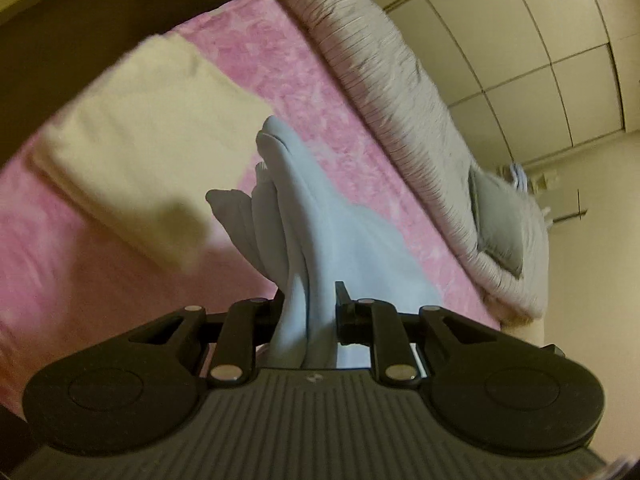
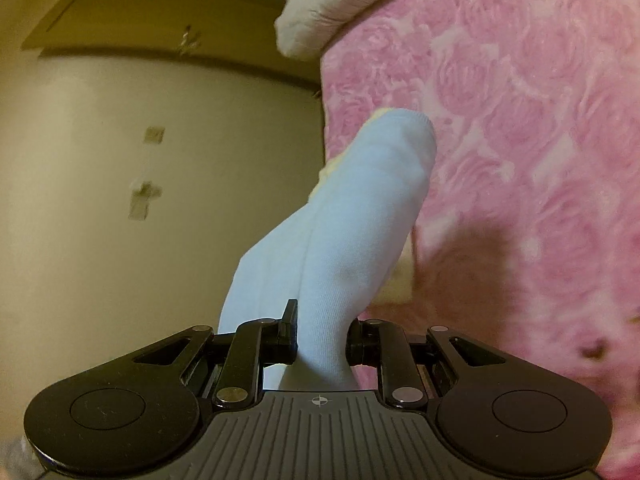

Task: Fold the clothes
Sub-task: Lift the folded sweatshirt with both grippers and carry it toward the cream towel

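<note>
Both of my tongs are pinching the same light blue garment. In the left wrist view, my left gripper has its jaws pressed on a bunched fold of the blue cloth, which rises from between them in several pleats and spreads out over the pink bedspread. In the right wrist view, my right gripper is clamped on another thick roll of the blue cloth; the roll stands up and away from the jaws, its rounded end over the edge of the bedspread, which has a rose pattern.

On the left side, a cream folded cloth lies flat on the bedspread beside the blue garment, with a shadow across its near corner. Along the far edge of the bed runs a long grey ribbed blanket, rolled into a ridge, and a grey pillow rests against it towards the end. Behind that I see pale cupboard doors.

On the right side, the white end of the blanket hangs over the bed corner above the garment. A strip of cream cloth shows just behind the blue roll, mostly hidden by it. To the left is a bare beige wall with small marks too blurred to make out.
</note>
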`<action>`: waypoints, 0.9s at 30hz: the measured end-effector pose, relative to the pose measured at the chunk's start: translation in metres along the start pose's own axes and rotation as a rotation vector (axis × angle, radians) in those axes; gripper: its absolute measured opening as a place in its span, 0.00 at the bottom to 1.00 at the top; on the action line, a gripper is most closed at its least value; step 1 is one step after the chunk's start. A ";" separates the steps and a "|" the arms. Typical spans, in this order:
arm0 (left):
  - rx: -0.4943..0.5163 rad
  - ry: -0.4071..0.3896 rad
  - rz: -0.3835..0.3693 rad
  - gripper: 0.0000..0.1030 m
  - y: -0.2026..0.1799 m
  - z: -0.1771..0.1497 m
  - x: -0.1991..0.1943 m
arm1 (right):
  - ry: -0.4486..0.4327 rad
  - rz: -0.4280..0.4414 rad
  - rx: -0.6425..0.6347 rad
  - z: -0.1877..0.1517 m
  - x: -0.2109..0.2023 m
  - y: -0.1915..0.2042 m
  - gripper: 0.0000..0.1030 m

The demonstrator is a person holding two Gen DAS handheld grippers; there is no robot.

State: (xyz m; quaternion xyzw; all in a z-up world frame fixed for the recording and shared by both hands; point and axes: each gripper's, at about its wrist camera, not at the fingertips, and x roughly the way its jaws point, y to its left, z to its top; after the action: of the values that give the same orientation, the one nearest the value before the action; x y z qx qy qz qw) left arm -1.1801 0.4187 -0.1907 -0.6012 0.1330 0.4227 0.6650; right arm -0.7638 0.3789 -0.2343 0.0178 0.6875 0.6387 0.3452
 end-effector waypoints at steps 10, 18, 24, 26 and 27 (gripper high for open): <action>0.133 -0.044 -0.046 0.15 0.072 0.136 -0.002 | -0.091 0.008 -0.056 0.032 0.137 0.040 0.18; 0.181 -0.054 -0.028 0.16 0.119 0.188 0.047 | -0.118 -0.007 -0.161 0.063 0.214 0.025 0.19; 0.181 0.052 0.074 0.17 0.159 0.186 0.104 | -0.068 -0.170 -0.134 0.067 0.262 -0.025 0.21; 0.169 0.032 0.044 0.18 0.166 0.181 0.103 | -0.077 -0.182 -0.132 0.062 0.264 -0.037 0.22; 0.151 0.033 0.038 0.19 0.169 0.181 0.102 | -0.086 -0.176 -0.124 0.060 0.263 -0.042 0.23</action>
State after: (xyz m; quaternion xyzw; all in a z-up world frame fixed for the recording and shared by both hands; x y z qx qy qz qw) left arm -1.2999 0.6116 -0.3329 -0.5535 0.1870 0.4141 0.6980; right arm -0.9167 0.5451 -0.3873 -0.0367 0.6302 0.6456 0.4297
